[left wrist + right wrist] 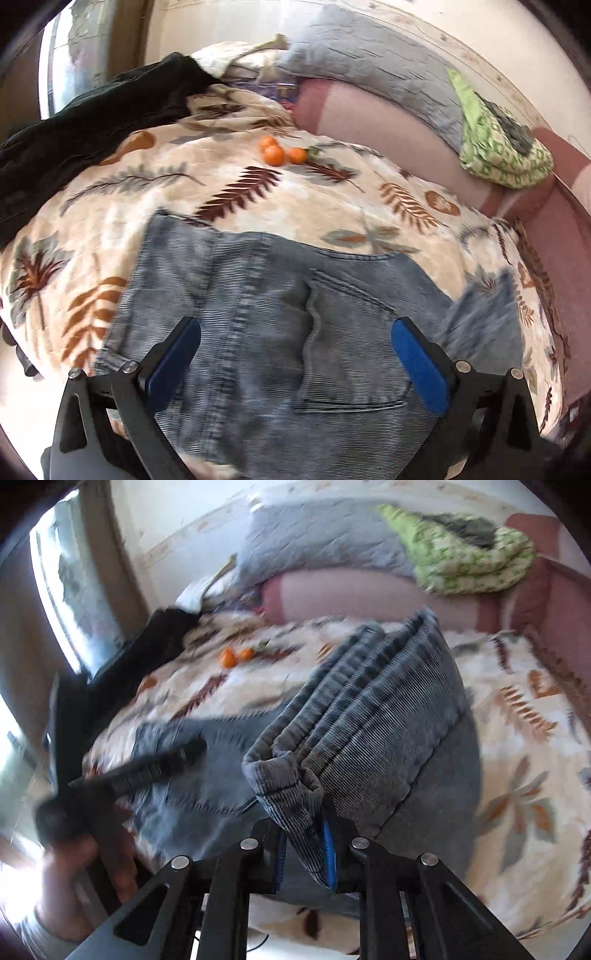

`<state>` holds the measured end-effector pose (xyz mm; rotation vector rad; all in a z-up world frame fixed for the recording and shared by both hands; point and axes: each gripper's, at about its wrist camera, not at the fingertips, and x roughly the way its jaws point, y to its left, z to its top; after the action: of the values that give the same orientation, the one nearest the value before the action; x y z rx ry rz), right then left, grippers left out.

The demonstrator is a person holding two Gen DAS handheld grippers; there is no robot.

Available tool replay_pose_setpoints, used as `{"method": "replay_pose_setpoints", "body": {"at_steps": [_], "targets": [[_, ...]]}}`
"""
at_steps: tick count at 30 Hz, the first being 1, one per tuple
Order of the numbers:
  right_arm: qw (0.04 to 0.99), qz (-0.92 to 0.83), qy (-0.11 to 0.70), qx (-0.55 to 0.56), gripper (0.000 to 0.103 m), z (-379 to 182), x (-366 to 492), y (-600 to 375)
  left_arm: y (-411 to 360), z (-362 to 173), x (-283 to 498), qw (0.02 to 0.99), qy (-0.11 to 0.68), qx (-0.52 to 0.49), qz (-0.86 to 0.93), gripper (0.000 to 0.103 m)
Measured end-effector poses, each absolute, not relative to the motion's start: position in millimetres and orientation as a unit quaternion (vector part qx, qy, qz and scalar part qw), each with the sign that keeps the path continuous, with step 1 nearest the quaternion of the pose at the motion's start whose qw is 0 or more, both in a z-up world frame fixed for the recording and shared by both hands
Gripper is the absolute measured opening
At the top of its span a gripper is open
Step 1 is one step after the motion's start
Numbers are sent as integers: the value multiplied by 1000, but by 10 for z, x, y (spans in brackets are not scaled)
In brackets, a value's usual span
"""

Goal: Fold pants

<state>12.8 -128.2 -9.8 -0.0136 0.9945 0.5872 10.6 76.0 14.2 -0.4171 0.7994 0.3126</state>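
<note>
Right gripper (304,853) fingers pinch the blurred jeans (369,716) hem; left gripper (295,362) fingers spread, seemingly empty.

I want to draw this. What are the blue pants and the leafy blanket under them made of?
The pants look like faded blue denim: a fine ribbed weave, stitched seams and a sewn pocket show. The right gripper pinches a bunched layer, so the cloth seems thick yet bendy. The blanket looks like soft, fuzzy fleece with a matte leaf print, though blur leaves that uncertain.
</note>
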Motion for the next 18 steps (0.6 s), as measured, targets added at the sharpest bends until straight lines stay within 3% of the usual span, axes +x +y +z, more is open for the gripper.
{"method": "replay_pose_setpoints", "body": {"at_steps": [1, 4, 5, 6, 10, 14, 16, 18], "targets": [[815, 285, 504, -8, 26, -358, 119, -1187, 853, 130, 65, 886, 387, -208, 152, 103], [829, 303, 470, 14, 39, -340, -56, -1286, 892, 130, 3, 885, 389, -220, 133, 103], [819, 318, 476, 44, 53, -290, -73, -1383, 844, 142, 16, 885, 390, -227, 116, 103], [817, 322, 473, 69, 60, -222, -86, -1506, 771, 163, 17, 886, 388, -236, 93, 103], [829, 283, 456, 157, 63, -15, -32, -2147, 321, 257, 163, 882, 390, -264, -18, 103], [801, 237, 470, 286, 67, -264, 182, -2688, -109, 228, 311, 874, 401, -263, -80, 103], [743, 225, 529, 343, 70, -630, 310, -2778, -309, -4, 428, 854, 449, -245, -96, 103], [731, 242, 513, 379, 69, -686, 298, -2903, -475, -392, 555, 815, 537, -202, -81, 100]]}}
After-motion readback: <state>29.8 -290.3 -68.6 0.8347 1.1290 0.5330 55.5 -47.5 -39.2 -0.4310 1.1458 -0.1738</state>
